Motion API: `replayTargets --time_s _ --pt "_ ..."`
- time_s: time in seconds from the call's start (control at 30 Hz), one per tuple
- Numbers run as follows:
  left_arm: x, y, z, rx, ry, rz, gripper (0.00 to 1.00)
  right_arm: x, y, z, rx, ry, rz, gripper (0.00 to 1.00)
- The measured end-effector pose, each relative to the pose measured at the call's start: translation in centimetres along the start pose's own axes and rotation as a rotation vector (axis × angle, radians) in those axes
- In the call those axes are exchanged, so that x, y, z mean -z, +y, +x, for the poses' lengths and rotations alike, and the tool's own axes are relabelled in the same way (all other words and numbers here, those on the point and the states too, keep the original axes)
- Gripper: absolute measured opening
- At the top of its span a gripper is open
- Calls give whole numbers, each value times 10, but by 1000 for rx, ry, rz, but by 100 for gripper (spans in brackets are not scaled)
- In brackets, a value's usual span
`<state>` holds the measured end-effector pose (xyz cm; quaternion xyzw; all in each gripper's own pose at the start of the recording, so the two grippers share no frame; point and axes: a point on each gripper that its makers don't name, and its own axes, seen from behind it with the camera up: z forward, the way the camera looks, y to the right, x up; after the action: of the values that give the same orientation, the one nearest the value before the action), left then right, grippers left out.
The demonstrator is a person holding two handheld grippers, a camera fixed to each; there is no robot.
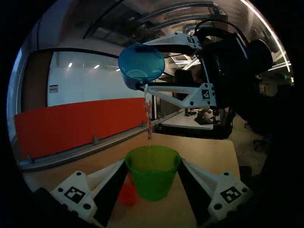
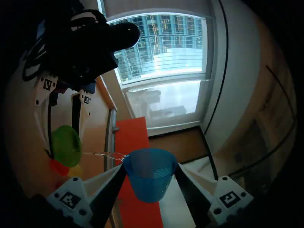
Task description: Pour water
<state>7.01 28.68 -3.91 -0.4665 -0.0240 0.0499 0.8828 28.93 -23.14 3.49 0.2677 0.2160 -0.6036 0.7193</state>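
Note:
My left gripper (image 1: 152, 175) is shut on a green cup (image 1: 152, 175), held upright above the wooden table (image 1: 205, 152). Above it, my right gripper (image 1: 146, 65) holds a blue cup (image 1: 141, 65) tipped over, and a thin stream of water (image 1: 147, 114) falls from its rim into the green cup. In the right gripper view, my right gripper (image 2: 150, 178) is shut on the blue cup (image 2: 150, 178); the water stream (image 2: 104, 154) runs across to the green cup (image 2: 65, 146), held by the left gripper (image 2: 65, 146).
A small red cup (image 1: 127, 193) stands on the table just left of the green cup. An orange wall panel (image 1: 76, 121) and a railing run behind the table. A big window (image 2: 167, 68) and a person in dark clothing (image 1: 235, 68) are in sight.

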Motion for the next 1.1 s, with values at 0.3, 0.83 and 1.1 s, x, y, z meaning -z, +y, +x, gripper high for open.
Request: replayTargets --time_s 0.3,0.83,1.1 --pt "-1 -1 0 2 2 1 87 0 6 4 34 11 -9 90" --pt "-1 -1 0 5 5 3 87 -1 12 10 120 17 -11 91" --pt "-1 0 0 3 5 3 87 -1 11 14 171 20 -11 91"
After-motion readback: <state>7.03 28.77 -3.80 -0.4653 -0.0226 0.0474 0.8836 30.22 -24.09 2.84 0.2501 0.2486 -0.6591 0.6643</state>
